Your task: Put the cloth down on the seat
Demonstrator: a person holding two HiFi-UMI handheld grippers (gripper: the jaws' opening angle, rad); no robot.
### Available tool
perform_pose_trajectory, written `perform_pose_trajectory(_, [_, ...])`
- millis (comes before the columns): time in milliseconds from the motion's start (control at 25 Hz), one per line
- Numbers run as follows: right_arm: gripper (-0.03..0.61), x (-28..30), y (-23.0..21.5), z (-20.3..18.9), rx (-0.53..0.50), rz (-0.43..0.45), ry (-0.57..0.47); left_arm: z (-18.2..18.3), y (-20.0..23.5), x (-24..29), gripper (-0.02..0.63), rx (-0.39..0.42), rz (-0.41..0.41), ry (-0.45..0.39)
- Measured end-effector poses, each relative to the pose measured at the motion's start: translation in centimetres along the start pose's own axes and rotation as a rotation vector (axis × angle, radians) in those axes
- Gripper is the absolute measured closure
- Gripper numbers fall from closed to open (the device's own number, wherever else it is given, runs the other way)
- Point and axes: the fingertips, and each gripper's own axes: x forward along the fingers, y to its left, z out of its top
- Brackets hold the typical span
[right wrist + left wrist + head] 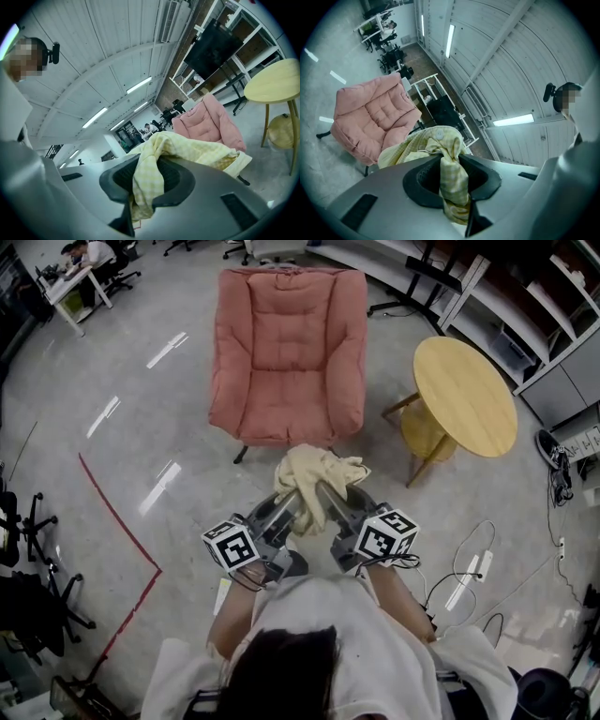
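Head view: pale yellow checked cloth (317,474) bunched in the air short of the pink padded armchair (289,352), long axis across from left gripper (292,504) to right gripper (330,501); jaw tips hidden beneath it | Left gripper view: jaws narrow, clamped on a fold; tail hangs down | Right gripper view: jaws narrow, pinching another fold; armchair seat partly hidden

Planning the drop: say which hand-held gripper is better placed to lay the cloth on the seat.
Left, slightly. The left hand-held gripper and right hand-held gripper both clamp the cloth, side by side, but the left lines up straighter with the seat.
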Motion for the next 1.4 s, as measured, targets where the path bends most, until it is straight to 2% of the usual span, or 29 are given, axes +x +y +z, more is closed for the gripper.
perform_pose_trajectory(320, [0.491,4.9,-2.2,1.5,0.004,-0.034,-0.007,3.9,3.8,2.2,0.511,-0.009,-0.009,0.033])
perform_pose_trajectory(760, [0.491,6.2,-3.2,0.8,0.037,-0.017,-0.022,4.5,5.3,2.2,0.511,0.02,0.015,0.053])
perform_pose_trajectory(1040, [0.491,11.4,-2.4,0.9,0.097,-0.019,-0.027,9.1,7.8,1.2,0.511,0.045,0.008,0.087])
perform_pose_trajectory(1400, [0.491,13.3,-4.3,1.1,0.089,-0.042,-0.002,9.9,10.2,2.4,0.511,-0.001,0.012,0.076])
